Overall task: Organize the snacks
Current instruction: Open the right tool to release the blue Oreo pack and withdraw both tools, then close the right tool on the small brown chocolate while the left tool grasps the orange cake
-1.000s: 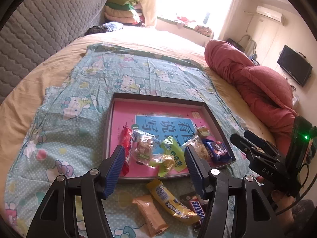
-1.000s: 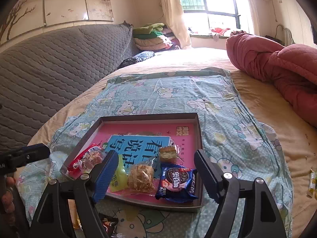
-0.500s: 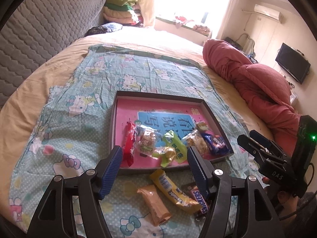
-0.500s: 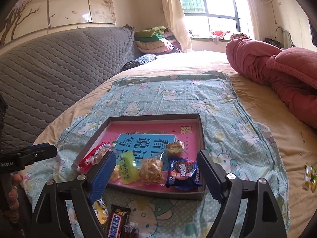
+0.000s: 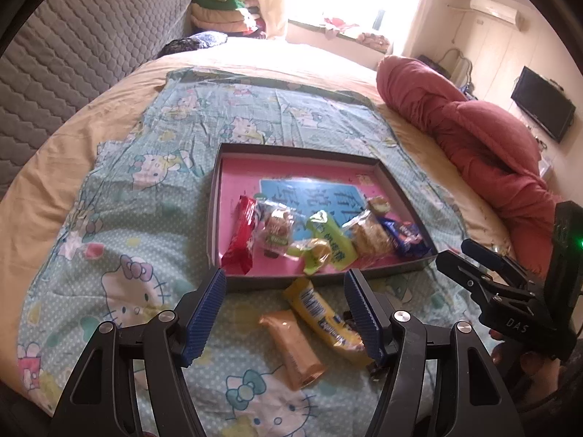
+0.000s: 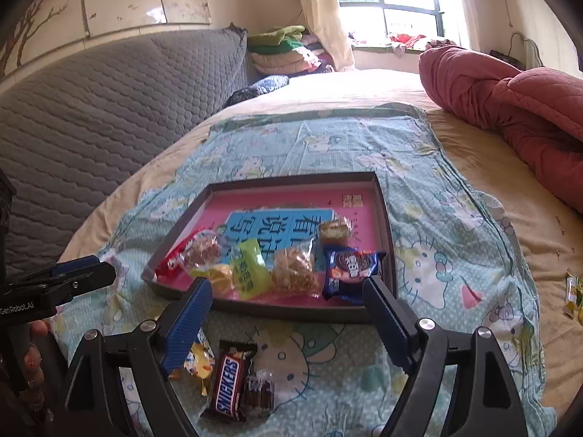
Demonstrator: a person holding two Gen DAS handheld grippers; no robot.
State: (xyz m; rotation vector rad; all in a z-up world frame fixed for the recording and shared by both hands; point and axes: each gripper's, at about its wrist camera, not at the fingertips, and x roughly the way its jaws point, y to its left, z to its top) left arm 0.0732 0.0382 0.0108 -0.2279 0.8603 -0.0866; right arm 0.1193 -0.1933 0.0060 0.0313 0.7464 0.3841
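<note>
A dark tray with a pink floor (image 5: 233, 167) (image 6: 384, 218) lies on the Hello Kitty sheet and holds several wrapped snacks, among them a red pack (image 5: 240, 236), a green pack (image 6: 249, 267) and a blue Oreo pack (image 6: 351, 266). Loose on the sheet in front of the tray lie an orange bar (image 5: 293, 351), a yellow bar (image 5: 322, 318), a Snickers bar (image 6: 229, 380) and a small dark candy (image 6: 260, 393). My left gripper (image 5: 286, 313) is open and empty above the two bars. My right gripper (image 6: 286, 318) is open and empty above the Snickers bar.
A red quilt (image 5: 473, 138) is heaped on the bed at the right. A grey quilted headboard (image 6: 109, 116) runs along the left. Folded bedding (image 6: 284, 51) is stacked by the window. A yellow-green wrapper (image 6: 574, 293) lies at the bed's right edge.
Both grippers have drawn back from the tray, so the loose bars and the Snickers in front of it now show fully. Both stay open and empty.
</note>
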